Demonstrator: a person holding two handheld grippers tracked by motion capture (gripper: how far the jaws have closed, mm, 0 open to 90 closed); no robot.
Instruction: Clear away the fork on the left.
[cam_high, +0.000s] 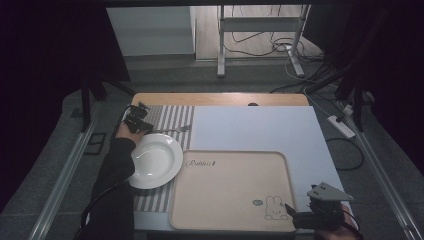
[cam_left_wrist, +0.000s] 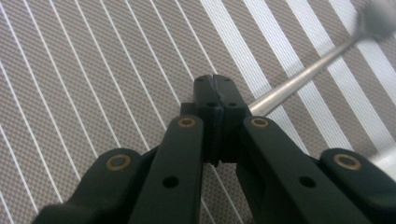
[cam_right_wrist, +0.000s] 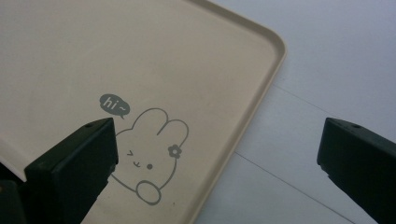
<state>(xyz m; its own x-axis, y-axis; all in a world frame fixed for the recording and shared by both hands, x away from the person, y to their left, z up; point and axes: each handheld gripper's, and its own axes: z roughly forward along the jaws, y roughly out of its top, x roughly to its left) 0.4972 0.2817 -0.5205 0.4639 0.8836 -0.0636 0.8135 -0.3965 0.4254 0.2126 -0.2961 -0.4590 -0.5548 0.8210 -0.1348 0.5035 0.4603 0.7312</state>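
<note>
Beige plastic marks the landmark here: a tray (cam_high: 235, 192) printed with a cartoon rabbit, lying bare on the near half of the tabletop (cam_high: 260, 125). Nearest of all, at the tray's near right corner, the right claw (cam_high: 300, 218) hovers just off the rim with its jaws spread wide and nothing between them; in the right gripper view the tray's rounded corner (cam_right_wrist: 261, 70) and the rabbit print sit between the two black jaws. It looks idle, waiting its turn.

Left of the tray, touching or nearly touching its left rim, a white plate (cam_high: 155, 160) rests on a striped placemat (cam_high: 172, 120). It is empty.

Farther back, beyond the plate and off the tray's far left corner, the left claw (cam_high: 145, 125) is down on the placemat. Its jaws are pressed together on the handle end of a metal fork (cam_high: 172, 130), whose tines point toward the tray's far side. The left gripper view shows the fork's shaft (cam_left_wrist: 299, 81) running out from the closed pads over the stripes (cam_left_wrist: 93, 70); whether it has left the cloth cannot be told.

Judged from this, the work is at its start: the fork is gripped but not yet carried anywhere. The lift, the carry and the setting-down remain, and likely the plate too.
</note>
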